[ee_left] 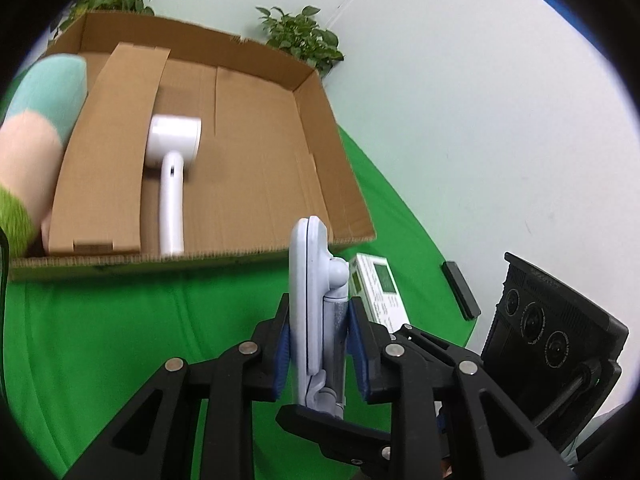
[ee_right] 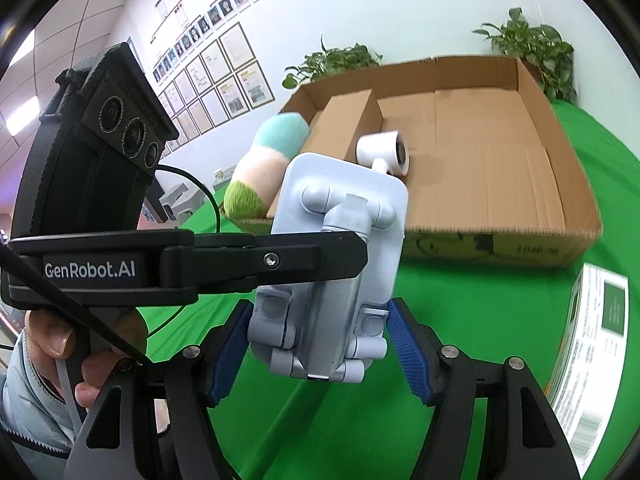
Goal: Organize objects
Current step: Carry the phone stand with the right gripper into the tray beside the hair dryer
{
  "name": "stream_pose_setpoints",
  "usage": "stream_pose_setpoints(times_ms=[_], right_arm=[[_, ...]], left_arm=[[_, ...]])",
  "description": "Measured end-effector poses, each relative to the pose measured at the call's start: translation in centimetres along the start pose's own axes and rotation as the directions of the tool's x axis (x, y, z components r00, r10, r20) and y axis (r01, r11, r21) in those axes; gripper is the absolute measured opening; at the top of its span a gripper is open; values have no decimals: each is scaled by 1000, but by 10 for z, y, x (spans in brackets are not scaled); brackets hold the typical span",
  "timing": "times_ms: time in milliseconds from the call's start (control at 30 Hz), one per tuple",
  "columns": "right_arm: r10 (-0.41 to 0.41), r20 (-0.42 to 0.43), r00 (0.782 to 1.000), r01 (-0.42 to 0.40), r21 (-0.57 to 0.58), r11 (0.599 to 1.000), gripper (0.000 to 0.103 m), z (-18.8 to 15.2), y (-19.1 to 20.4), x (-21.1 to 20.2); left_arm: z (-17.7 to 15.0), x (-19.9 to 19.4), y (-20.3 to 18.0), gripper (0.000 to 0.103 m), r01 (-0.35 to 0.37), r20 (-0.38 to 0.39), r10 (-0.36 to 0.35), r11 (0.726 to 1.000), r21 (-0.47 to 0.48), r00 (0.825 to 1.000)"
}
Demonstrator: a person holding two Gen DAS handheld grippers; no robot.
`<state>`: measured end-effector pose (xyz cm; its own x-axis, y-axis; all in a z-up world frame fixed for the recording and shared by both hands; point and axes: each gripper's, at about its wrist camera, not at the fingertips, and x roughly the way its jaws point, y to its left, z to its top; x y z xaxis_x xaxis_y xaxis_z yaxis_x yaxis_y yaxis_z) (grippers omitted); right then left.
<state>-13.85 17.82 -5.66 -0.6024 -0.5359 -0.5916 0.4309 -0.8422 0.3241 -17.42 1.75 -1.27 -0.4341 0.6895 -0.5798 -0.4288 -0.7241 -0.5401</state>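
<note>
A pale blue-grey folded phone stand (ee_left: 310,300) hangs above the green cloth, held by both grippers. My left gripper (ee_left: 319,308) is shut on its thin sides, blue pads pressed against it. Seen from the right wrist, the stand (ee_right: 332,248) shows its broad back, and one of the left gripper's black fingers (ee_right: 280,260) crosses it from the left. My right gripper (ee_right: 320,308) is shut on the stand's lower, wider end. Behind it lies an open cardboard box (ee_left: 192,258) holding a white handheld device (ee_left: 172,168).
A pastel plush roll (ee_left: 36,120) leans at the box's left end beside a cardboard flap (ee_left: 104,152). A white printed box (ee_left: 376,292) and a black bar (ee_left: 460,290) lie on the green cloth (ee_left: 120,340) to the right. Potted plants (ee_right: 532,44) stand behind the box. A person's hand (ee_right: 52,340) holds the left gripper's handle.
</note>
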Motion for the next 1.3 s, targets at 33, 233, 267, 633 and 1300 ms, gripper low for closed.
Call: stream_pose_setpoints(times_ms=[33,233,267,633,1300], right_arm=[[-2,5,1000,2,-6,1000,65,6,0,1],[-5,32,999,5,-16,1000,65,37,-4,8],[-6,32,999,7,-17,1000,65,42,-5,10],[35,-25,999,-33,62,998,65,82,-40,48],[45,-135,990,-16,206,978,64,92,-108,117]], left_arm=[[5,-2,0,24,1,5,-1,1000,5,1000],[33,-1,3,24,-2,31,1,1000,26,1000],[38,1,5,24,-1,33,1,1000,23,999],[82,32,37,23,-2,0,2,999,-48,1000],[112,116,84,24,-62,-136,39,983,-171,990]])
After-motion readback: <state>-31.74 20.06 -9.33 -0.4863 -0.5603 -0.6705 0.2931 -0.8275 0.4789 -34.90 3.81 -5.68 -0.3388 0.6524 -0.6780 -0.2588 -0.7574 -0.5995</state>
